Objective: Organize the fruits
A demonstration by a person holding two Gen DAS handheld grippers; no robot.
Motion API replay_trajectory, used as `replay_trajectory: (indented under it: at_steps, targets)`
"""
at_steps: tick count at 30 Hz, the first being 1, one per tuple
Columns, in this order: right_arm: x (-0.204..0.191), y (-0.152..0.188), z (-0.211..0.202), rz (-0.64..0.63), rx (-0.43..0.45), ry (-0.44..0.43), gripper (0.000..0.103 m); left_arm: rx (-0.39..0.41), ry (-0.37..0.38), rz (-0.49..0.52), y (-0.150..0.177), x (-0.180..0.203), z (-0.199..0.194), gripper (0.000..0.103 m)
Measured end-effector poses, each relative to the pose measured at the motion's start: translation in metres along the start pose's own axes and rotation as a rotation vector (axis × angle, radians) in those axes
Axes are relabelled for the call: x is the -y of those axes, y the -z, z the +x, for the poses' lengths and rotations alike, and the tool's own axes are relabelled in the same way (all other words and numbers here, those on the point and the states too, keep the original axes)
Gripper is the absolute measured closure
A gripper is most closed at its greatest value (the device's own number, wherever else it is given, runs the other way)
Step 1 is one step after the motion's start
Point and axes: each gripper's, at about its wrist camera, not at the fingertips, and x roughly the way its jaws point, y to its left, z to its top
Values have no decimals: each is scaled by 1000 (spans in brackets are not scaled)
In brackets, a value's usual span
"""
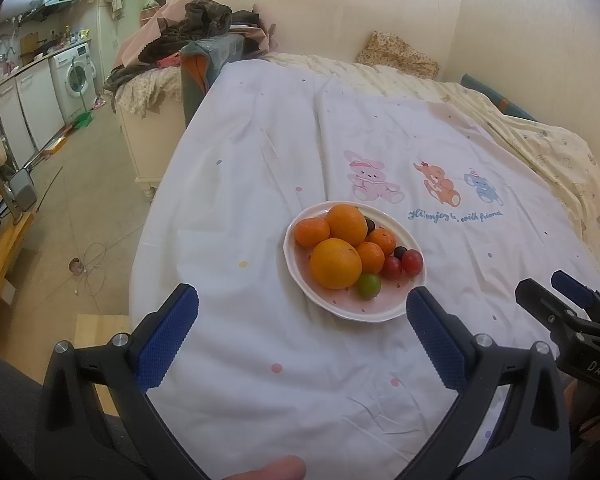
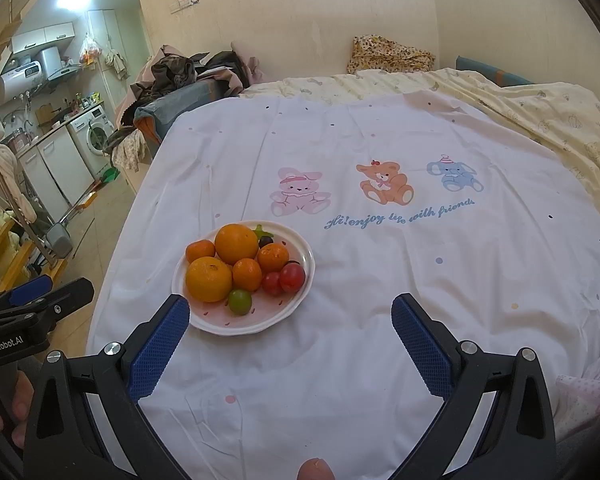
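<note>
A white plate [image 1: 400, 307] sat on a white sheet [image 1: 260, 184], heaped with two oranges [image 1: 335, 263], three tangerines [image 1: 311, 232], two red tomatoes [image 1: 412, 261], a green fruit [image 1: 369, 286] and dark grapes [image 1: 399, 252]. The left gripper [image 1: 302, 306] hung just short of the plate, its blue pads [image 1: 168, 334] spread wide with nothing between them. The right gripper [image 1: 568, 300] showed at the right edge.

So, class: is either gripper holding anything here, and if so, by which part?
Nothing is held. The left gripper and right gripper are both open and empty, short of the plate of fruit.
</note>
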Motion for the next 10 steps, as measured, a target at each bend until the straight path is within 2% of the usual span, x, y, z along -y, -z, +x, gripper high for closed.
replay_trajectory:
  at_steps: [10]
  targets:
    - [0, 0, 0, 0, 0, -1, 0, -3, 5, -2, 1, 2, 1, 0]
